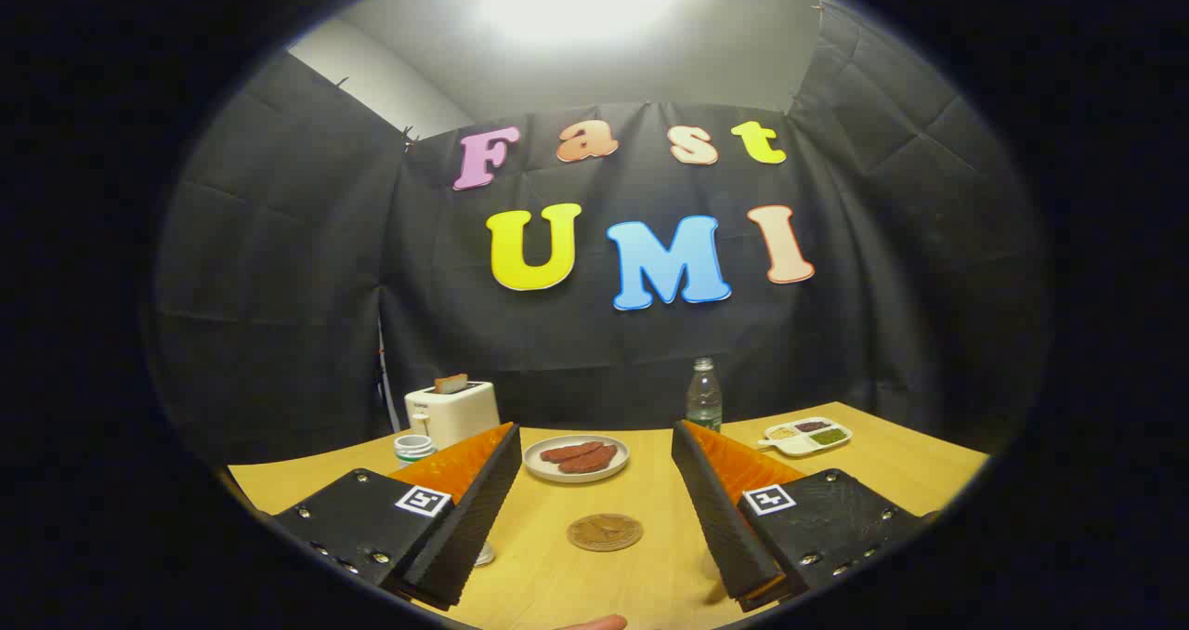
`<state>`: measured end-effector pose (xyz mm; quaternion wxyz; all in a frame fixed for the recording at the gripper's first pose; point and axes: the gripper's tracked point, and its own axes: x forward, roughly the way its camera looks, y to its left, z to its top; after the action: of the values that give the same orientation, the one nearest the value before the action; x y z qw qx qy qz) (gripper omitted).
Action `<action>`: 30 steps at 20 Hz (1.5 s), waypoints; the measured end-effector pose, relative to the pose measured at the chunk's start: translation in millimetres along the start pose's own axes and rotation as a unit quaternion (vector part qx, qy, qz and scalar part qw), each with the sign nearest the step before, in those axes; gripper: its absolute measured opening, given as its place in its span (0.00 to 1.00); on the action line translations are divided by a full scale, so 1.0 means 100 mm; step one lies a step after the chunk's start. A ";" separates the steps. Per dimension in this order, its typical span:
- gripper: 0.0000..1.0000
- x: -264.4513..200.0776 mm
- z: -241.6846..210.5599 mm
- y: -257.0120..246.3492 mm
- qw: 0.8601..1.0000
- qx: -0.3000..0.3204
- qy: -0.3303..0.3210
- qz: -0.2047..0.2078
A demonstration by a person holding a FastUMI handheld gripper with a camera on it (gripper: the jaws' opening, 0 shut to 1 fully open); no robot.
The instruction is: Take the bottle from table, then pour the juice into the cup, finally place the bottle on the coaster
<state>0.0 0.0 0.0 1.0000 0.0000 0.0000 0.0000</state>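
Observation:
A clear bottle (pixel 703 393) with a pale cap stands upright at the table's back edge, just beyond my right fingertip (pixel 689 437). A round brown coaster (pixel 605 531) lies flat on the wood between my two fingers. A white cup (pixel 413 447) with a green band stands just left of the left finger's tip, its lower part hidden by that finger. My gripper (pixel 594 430) is open above the table, jaws wide apart with nothing between them.
A white plate (pixel 534 461) with reddish sausages sits just ahead, between the fingertips. A white toaster (pixel 452 412) with toast stands behind the cup. A divided snack tray (pixel 804 435) lies right of the bottle. A small pale object (pixel 483 554) peeks from under the left finger.

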 end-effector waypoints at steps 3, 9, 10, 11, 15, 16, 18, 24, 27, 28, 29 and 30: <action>0.99 0.10 -0.23 0.41 0.999 -0.011 0.019 0.035; 0.99 0.35 -0.74 0.98 0.995 -0.015 0.061 0.076; 0.99 0.39 -0.83 1.05 0.994 -0.012 0.069 0.081; 0.99 0.41 -0.89 1.08 0.994 -0.013 0.075 0.083; 0.99 0.54 -1.14 1.13 0.992 -0.025 0.092 0.080; 0.99 0.57 -1.19 1.14 0.992 -0.024 0.096 0.081; 0.99 0.61 -1.27 1.16 0.991 -0.019 0.101 0.082; 0.99 0.74 -1.40 1.22 0.991 -0.004 0.103 0.084; 0.99 0.76 -1.46 1.23 0.990 -0.005 0.111 0.084; 0.99 0.77 -1.48 1.25 0.990 -0.005 0.112 0.085; 0.95 0.77 -1.49 1.25 0.990 -0.007 0.112 0.085; 0.88 0.74 -1.45 1.24 0.990 -0.013 0.112 0.083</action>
<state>73.6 124.3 -145.3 0.9901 -0.0134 0.1122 0.0829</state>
